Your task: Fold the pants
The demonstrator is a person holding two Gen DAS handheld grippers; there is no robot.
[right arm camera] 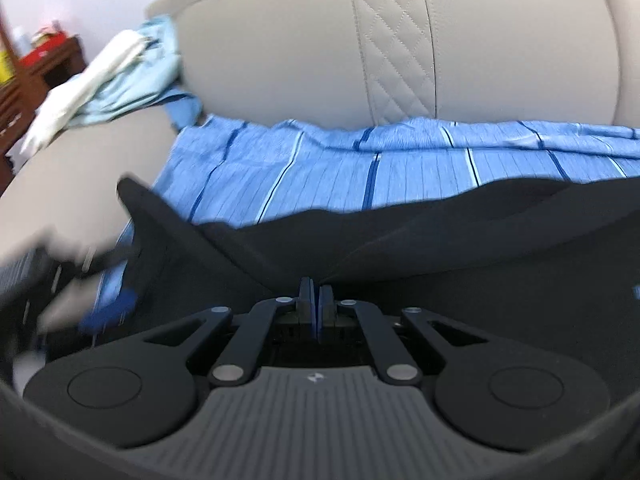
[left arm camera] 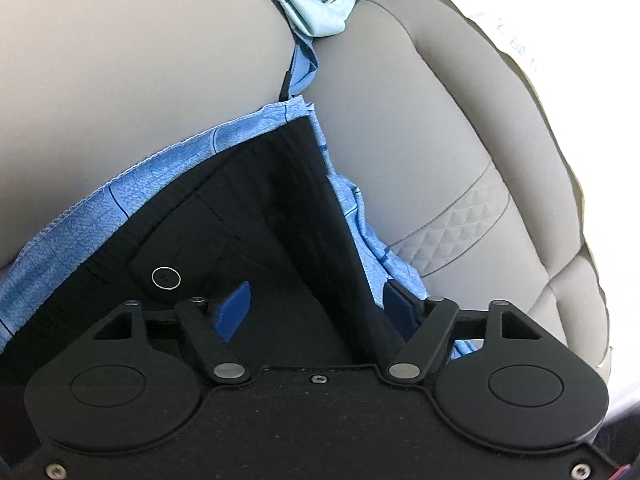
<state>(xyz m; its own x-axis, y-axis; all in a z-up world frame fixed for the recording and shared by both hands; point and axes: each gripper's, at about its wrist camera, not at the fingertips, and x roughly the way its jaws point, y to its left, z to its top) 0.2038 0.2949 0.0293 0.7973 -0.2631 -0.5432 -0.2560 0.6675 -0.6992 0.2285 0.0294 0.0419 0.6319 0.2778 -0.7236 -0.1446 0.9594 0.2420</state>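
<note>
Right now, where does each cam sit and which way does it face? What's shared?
Left wrist: on the left gripper, looking down along its open jaws at the black pants lying on a blue striped cloth; no hand shows.
Right wrist: on the right gripper, jaws shut on a pants fold, facing the sofa back; no hand shows.
Shared: pants, striped cloth, grey sofa, light-blue bundle.

- My right gripper (right arm camera: 316,300) view is blurred at left; the dark object (right arm camera: 24,280) there I cannot identify.
- My black pants (left arm camera: 248,216) are cut off at the bottom edge.
</note>
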